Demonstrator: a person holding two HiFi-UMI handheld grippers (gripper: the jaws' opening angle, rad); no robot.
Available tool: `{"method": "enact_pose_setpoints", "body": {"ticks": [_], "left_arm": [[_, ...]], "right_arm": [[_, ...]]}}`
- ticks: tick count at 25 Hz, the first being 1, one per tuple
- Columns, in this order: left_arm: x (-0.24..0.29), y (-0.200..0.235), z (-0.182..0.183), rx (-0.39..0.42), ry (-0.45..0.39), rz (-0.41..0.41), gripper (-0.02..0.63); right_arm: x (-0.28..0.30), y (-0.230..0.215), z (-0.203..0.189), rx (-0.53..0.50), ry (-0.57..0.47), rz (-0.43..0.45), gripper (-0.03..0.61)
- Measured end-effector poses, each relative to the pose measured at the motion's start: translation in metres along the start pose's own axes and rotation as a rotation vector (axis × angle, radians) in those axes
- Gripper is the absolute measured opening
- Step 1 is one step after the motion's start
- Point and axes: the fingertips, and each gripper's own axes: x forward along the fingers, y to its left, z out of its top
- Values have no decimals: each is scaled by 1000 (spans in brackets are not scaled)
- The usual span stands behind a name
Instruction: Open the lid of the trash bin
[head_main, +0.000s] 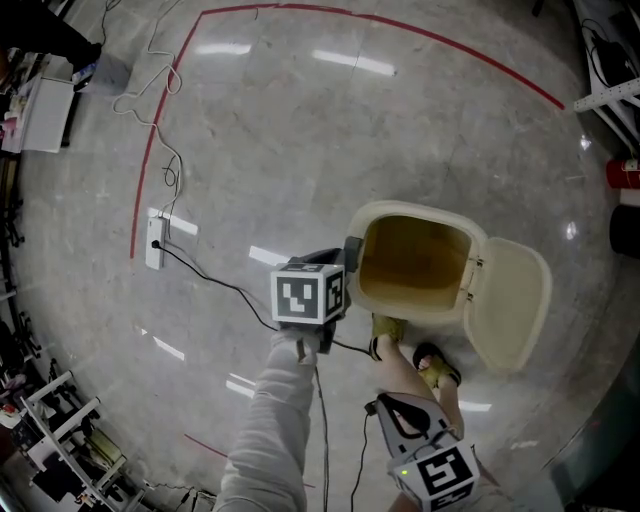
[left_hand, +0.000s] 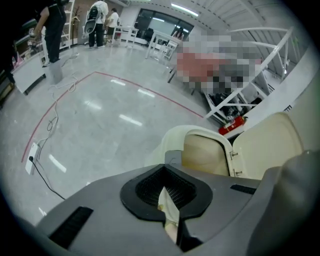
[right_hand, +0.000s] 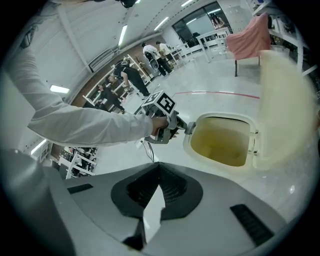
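Nearest, my right tongs (right_hand: 150, 210) are hanging pinched together, empty. My left tongs (head_main: 350, 256), 2 jaws likewise closed on nothing, are hovering at the smooth cream plastic trash bin (head_main: 372, 225) rim, its rounded lid (head_main: 510, 305) standing open. Only the head view is showing my feet (head_main: 430, 365).

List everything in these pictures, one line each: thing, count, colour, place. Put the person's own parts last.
trash bin: 1, cream, on the floor right of centre
lid: 1, cream, swung open on the bin's right side
floor line: 1, red, curving across the far floor
power strip: 1, white, on the floor at left
cable: 1, black, running from the strip toward the person
fire extinguisher: 1, red, right edge
bystanders: several, far background
sleeve: 1, pale, left arm
feet: 2, yellowish footwear, beside the bin
left gripper: 1, grey, jaws together, at the bin's left rim
right gripper: 1, grey, jaws together, away from the bin
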Motion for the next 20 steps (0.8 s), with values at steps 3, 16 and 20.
{"method": "enact_pose_setpoints", "body": {"ticks": [3,16,20], "left_arm": [[1,0,1,11,7,1,6],[0,0,0,-5,10,5,6],[0,0,1,-22,6,-13,6]], "right_arm": [[0,2,0,-4,0,1,-2],[-1,2,-3,26,-17,-24,-2],[-2,3,0,25,-26,-32,-2]]}}
